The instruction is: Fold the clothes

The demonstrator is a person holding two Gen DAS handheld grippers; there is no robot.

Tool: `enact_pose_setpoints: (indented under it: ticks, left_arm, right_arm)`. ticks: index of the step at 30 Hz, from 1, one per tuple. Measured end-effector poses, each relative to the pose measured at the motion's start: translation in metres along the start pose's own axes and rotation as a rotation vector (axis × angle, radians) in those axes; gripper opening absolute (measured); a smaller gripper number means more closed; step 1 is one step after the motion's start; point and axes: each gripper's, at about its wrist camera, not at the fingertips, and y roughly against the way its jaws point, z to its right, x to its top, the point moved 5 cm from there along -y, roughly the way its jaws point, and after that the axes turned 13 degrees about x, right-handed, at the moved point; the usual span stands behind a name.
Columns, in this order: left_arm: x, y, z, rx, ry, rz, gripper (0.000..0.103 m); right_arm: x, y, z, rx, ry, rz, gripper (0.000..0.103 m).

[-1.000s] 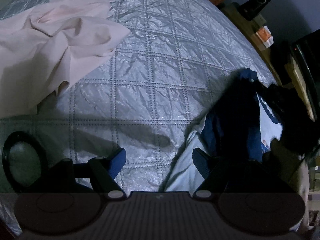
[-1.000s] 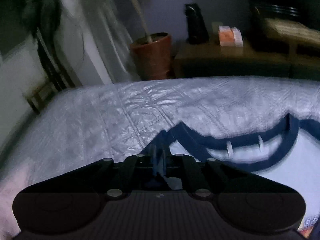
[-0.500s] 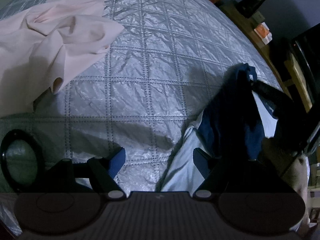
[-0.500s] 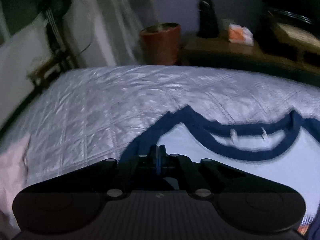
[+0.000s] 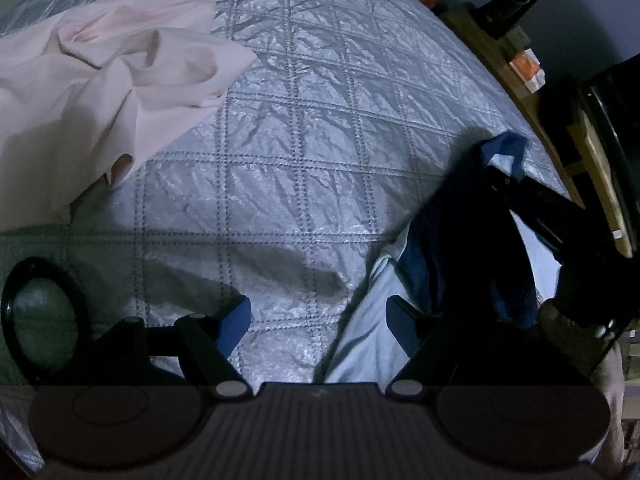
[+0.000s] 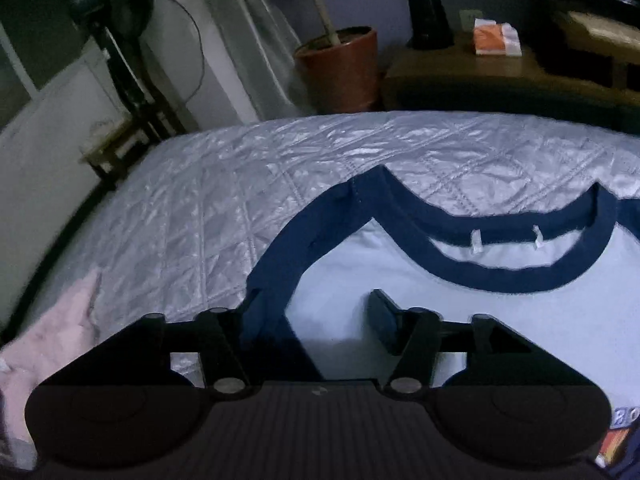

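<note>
Jaws spread on both grippers, white shirt (image 6: 520, 320) cut off at right, sleeve in shadow.

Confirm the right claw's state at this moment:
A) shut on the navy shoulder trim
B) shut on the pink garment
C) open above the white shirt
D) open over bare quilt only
C: in the right wrist view the right claw has its fingers spread wide apart with nothing pinched between them, over the white shirt near its navy-trimmed shoulder.
</note>
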Motion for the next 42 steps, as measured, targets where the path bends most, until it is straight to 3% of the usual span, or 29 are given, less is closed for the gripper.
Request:
enact_pose_setpoints:
  ticks: [1,5,7,9,11,12,16,18,19,20,22,29,30,32,35,36,37,38,40,42]
  left_arm:
    - [0.0,0.0,0.0,0.001,0.0,-0.001,0.071]
    - [-0.002,0.0,0.002,0.006,-0.006,0.003,0.072]
    - [-0.001,-0.001,0.002,0.006,-0.007,0.004,0.072]
    - [0.0,0.0,0.001,0.004,-0.001,0.002,0.072]
    - [0.0,0.0,0.0,0.0,0.002,0.0,0.072]
    - [0.0,0.0,0.0,-0.001,0.003,-0.001,0.071]
    - [-0.001,0.001,-0.001,-0.002,0.001,0.001,0.072]
    - [-0.001,0.001,0.0,0.002,-0.003,0.004,0.072]
    - [-0.001,0.001,0.001,0.004,-0.007,0.006,0.072]
    - [-0.002,0.001,0.002,0.005,-0.01,0.008,0.072]
    - [-0.002,0.001,0.003,0.008,-0.017,0.011,0.072]
    - [-0.004,0.001,0.006,0.01,-0.031,0.015,0.072]
    - [-0.004,0.001,0.006,0.01,-0.03,0.015,0.072]
    - [-0.003,0.002,0.005,0.008,-0.027,0.016,0.072]
    - [-0.002,0.003,0.003,0.007,-0.024,0.018,0.071]
    - [-0.001,0.004,0.003,0.008,-0.024,0.024,0.071]
    - [0.001,0.006,0.002,0.012,-0.025,0.037,0.071]
    - [0.003,0.008,0.001,0.016,-0.026,0.053,0.071]
    - [0.009,0.013,-0.002,0.019,-0.02,0.078,0.072]
    - [0.015,0.016,-0.006,0.025,-0.002,0.096,0.072]
  right_arm:
    - [0.001,-0.003,-0.002,-0.02,0.024,-0.01,0.0]
    - [0.019,-0.012,-0.013,-0.104,0.106,0.044,0.0]
    - [0.031,-0.011,-0.011,-0.146,0.102,0.072,0.008]
    - [0.034,-0.005,-0.011,-0.089,0.062,0.071,0.022]
    - [0.023,0.006,-0.014,-0.022,0.051,0.049,0.064]
    - [0.017,0.011,-0.015,0.002,0.057,0.033,0.071]
    - [-0.01,0.023,-0.005,0.028,0.025,-0.017,0.071]
    - [-0.018,0.023,-0.005,0.008,0.035,-0.023,0.061]
    - [-0.021,0.024,-0.005,-0.004,0.043,-0.025,0.041]
    - [-0.021,0.021,-0.006,-0.001,0.044,-0.032,0.004]
    - [-0.018,0.016,-0.011,-0.006,0.07,-0.043,0.003]
    - [0.011,-0.009,-0.017,-0.107,0.164,-0.019,0.006]
    - [0.012,-0.01,-0.015,-0.169,0.191,-0.02,0.009]
    - [0.011,0.001,-0.004,-0.29,0.177,0.011,0.014]
    - [0.0,0.035,0.003,-0.321,0.112,0.103,0.02]
    - [-0.007,0.046,-0.005,-0.292,0.133,0.131,0.02]
    - [-0.015,0.056,-0.015,-0.255,0.162,0.156,0.027]
    - [-0.025,0.06,-0.026,-0.207,0.182,0.143,0.042]
    - [-0.046,0.063,-0.047,-0.104,0.218,0.098,0.06]
    - [-0.07,0.061,-0.067,-0.042,0.271,0.048,0.058]
